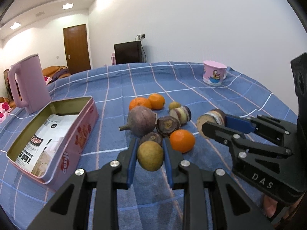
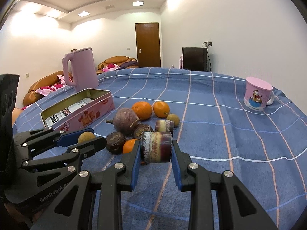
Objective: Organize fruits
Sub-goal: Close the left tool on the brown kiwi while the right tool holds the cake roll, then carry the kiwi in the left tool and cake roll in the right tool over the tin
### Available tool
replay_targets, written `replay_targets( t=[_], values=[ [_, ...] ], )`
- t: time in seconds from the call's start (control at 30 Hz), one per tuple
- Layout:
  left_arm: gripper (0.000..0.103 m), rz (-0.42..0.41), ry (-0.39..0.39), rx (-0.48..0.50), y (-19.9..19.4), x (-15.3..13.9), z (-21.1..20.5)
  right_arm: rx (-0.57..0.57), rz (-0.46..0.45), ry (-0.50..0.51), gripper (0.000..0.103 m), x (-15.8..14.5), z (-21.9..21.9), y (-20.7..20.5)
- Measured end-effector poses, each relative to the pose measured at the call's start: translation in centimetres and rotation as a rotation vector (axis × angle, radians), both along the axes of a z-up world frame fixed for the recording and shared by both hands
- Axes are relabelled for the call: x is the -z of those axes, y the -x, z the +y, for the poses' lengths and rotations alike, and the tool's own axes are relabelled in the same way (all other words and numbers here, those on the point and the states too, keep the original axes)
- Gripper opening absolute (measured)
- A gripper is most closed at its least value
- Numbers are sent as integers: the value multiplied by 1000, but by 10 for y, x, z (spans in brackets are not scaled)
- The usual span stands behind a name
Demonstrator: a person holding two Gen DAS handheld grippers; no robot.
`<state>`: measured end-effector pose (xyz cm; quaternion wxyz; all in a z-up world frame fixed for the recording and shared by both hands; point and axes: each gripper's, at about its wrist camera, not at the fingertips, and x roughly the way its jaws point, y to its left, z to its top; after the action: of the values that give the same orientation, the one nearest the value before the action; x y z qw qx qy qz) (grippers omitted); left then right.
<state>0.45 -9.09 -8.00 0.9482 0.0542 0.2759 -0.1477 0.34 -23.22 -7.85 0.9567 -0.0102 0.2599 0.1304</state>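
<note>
walls [image 2: 230, 19] white | door [image 2: 147, 45] brown | sofa [image 2: 115, 62] orange | ceiling lights [image 2: 138, 3] on

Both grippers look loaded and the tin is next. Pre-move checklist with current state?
1. Left gripper shut on the small brown fruit: ok.
2. Right gripper shut on the cut purple chunk: ok.
3. Pink tin open, lid off: ok.
4. Room inside the tin: printed packet lies in it; cannot tell.
5. Path toward the tin: no fruit between it and the left gripper; ok.
6. Both items lifted off the tablecloth: cannot tell.
</note>
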Motion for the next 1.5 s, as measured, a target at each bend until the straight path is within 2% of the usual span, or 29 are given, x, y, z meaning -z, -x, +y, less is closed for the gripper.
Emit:
replay_targets(
  t=[0.73,1.1,1.5],
  values=[
    [27,-100,-1,-34,9,-12,4,-21,-74,-10,31,-3,-1,11],
    [27,-175,-19,-59,17,-23,7,-19,-124,-1,31,-6,1,19],
    [27,-165,14,-159,-2,-41,50,-55,-117,6,31,-21,12,4]
  ],
)
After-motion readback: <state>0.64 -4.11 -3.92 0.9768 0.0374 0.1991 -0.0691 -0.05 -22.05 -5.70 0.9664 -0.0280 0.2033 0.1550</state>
